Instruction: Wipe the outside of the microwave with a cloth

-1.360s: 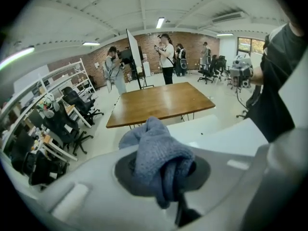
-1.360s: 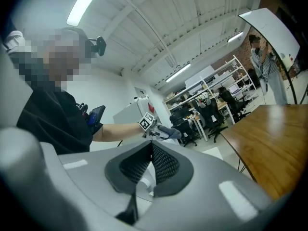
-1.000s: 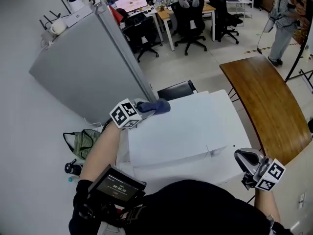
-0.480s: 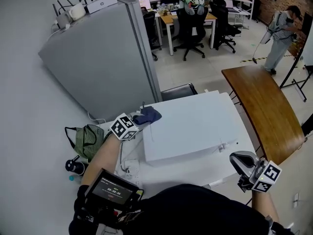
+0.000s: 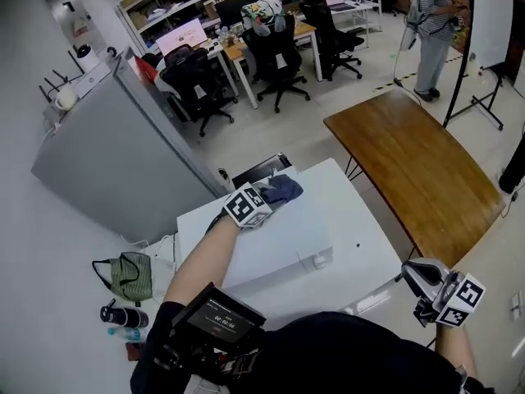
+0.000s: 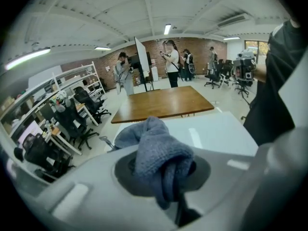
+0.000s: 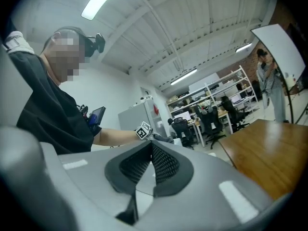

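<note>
Biggest thing near the white boxy microwave (image 5: pixel 275 245) is the tall grey metal cabinet (image 5: pixel 115 171), close on its left, so it's tight that side. On its right there's a long brown wooden table (image 5: pixel 410 158), set apart from the white tabletop (image 5: pixel 357 220) the microwave sits on. That tabletop has a bare strip running out to its right edge. Past the far edge it's open floor up to the black office chairs (image 5: pixel 275 52).

The left gripper (image 5: pixel 267 195) (image 6: pixel 166 177) is clamped on a bunched blue-grey cloth (image 5: pixel 285 189) (image 6: pixel 154 148), held at the far edge of the microwave's top. Can't tell if the cloth actually touches it.

The right gripper (image 5: pixel 414 271) (image 7: pixel 151 146) is off the microwave's near right, jaws pinched together on nothing.

The microwave's near side is cut off by the person's dark shirt (image 5: pixel 344 351), and its front face is hard to make out.
</note>
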{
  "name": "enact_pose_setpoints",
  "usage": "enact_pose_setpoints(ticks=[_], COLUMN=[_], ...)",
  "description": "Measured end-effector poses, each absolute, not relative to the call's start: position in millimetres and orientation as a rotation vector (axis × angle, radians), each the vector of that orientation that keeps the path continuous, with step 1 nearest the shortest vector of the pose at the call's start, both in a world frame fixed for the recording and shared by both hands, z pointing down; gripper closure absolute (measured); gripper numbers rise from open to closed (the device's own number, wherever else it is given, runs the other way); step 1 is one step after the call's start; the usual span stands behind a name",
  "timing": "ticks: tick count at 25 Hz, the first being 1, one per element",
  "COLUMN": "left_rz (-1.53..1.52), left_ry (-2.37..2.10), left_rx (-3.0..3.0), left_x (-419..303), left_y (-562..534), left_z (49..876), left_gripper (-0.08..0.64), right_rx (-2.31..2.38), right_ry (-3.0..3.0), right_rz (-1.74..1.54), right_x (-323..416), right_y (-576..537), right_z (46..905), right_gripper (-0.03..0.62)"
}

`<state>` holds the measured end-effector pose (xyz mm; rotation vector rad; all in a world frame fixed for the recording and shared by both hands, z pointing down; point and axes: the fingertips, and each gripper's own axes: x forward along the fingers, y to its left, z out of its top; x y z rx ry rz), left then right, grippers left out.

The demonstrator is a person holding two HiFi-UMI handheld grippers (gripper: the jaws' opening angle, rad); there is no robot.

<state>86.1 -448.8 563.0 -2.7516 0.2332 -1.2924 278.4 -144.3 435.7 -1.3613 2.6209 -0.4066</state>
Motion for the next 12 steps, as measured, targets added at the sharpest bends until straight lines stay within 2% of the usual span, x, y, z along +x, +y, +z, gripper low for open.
enact_pose_setpoints(ticks=[3, 6, 9, 12], left_rz=[-1.338, -1.338, -1.237, -1.160], left_ry=[0.143, 0.090, 0.116, 0.196], left_rx=[-2.685, -2.641, -2.703, -2.743], left_x=[141.3, 155.9, 129.9, 53.8], left_y=[-449.0, -445.7, -439.1, -429.4], left_z=[565.4, 560.1, 536.5, 511.1], left_gripper=[0.502, 0.502, 0.502, 0.502], right_rx=[-1.458, -1.482, -1.438, -1.329], right_ry=[2.550, 2.529, 2.561, 2.639], right_rz=[-0.430, -0.440, -0.412, -0.387], right_x=[314.4, 315.4, 290.7, 240.5], right_y=[-126.3, -119.7, -128.1, -147.3], right_z=[443.6, 446.1, 439.1, 430.0], right_gripper=[0.588, 0.588, 0.588, 0.588])
